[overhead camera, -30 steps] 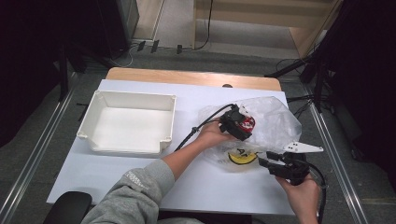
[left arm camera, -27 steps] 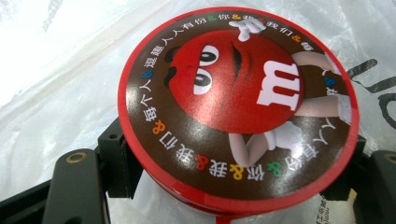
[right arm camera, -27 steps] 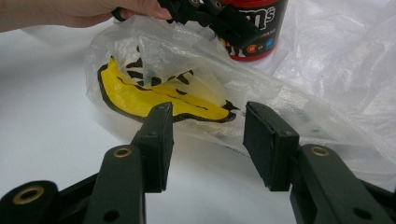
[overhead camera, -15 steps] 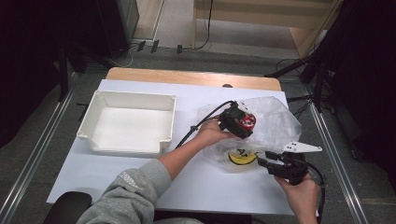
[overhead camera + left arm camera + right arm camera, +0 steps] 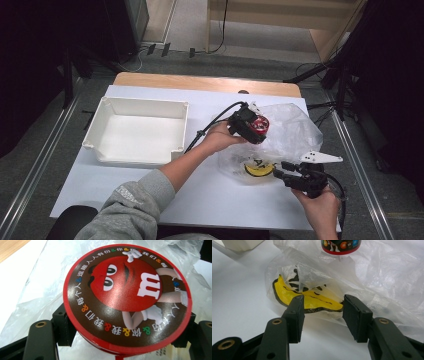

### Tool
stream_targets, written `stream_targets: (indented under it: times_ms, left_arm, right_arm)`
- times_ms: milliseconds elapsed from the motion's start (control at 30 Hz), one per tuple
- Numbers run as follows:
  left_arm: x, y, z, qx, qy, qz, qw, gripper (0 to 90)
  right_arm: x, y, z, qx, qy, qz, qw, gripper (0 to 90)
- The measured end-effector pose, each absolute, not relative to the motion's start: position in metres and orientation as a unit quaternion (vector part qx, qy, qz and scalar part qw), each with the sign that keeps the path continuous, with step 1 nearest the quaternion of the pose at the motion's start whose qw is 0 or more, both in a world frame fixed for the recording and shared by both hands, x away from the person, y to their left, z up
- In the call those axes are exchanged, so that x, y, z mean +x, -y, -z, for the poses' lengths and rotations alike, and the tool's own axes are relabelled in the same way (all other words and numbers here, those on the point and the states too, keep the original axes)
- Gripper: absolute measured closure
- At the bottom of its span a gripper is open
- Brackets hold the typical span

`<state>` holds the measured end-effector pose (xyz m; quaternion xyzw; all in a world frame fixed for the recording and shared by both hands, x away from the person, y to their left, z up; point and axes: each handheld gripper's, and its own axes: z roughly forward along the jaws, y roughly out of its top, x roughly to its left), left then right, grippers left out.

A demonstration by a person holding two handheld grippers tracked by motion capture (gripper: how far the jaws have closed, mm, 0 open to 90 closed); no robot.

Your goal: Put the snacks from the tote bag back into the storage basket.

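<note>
My left gripper (image 5: 248,126) is shut on a round red candy tin (image 5: 126,298) with a red cartoon face on its brown lid; the jaws press on its left and right sides. It is held above the clear plastic bag (image 5: 287,132), and the tin (image 5: 259,126) shows over the bag's left part. A yellow and black round item (image 5: 307,297) lies inside the bag's near edge, the same yellow item (image 5: 259,169) seen from above. My right gripper (image 5: 322,312) stands open just in front of it, and that gripper (image 5: 280,170) sits low at the table's right front.
A white empty bin (image 5: 137,131) stands on the left of the white table (image 5: 215,200). A black cable (image 5: 212,125) trails from the left gripper toward the bin. A wooden strip (image 5: 200,82) runs along the far edge.
The left gripper has carried the red tin a little up and to the right over the bag. The right gripper has stayed near the yellow item.
</note>
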<state>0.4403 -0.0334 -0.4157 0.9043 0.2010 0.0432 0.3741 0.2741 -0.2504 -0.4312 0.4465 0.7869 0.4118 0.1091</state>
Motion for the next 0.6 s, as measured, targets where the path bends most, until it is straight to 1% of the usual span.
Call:
stream_targets:
  times_ms: [467,600]
  left_arm:
    - [0.430,0.018,0.391,0.906,-0.194,-0.032,0.374,26.1]
    - [0.424,0.014,0.384,0.909,-0.194,-0.038,0.366,26.1]
  right_arm:
    - [0.274,0.247,0.431,0.445,-0.787,-0.415,0.104,52.4]
    - [0.274,0.246,0.431,0.446,-0.786,-0.416,0.104,52.4]
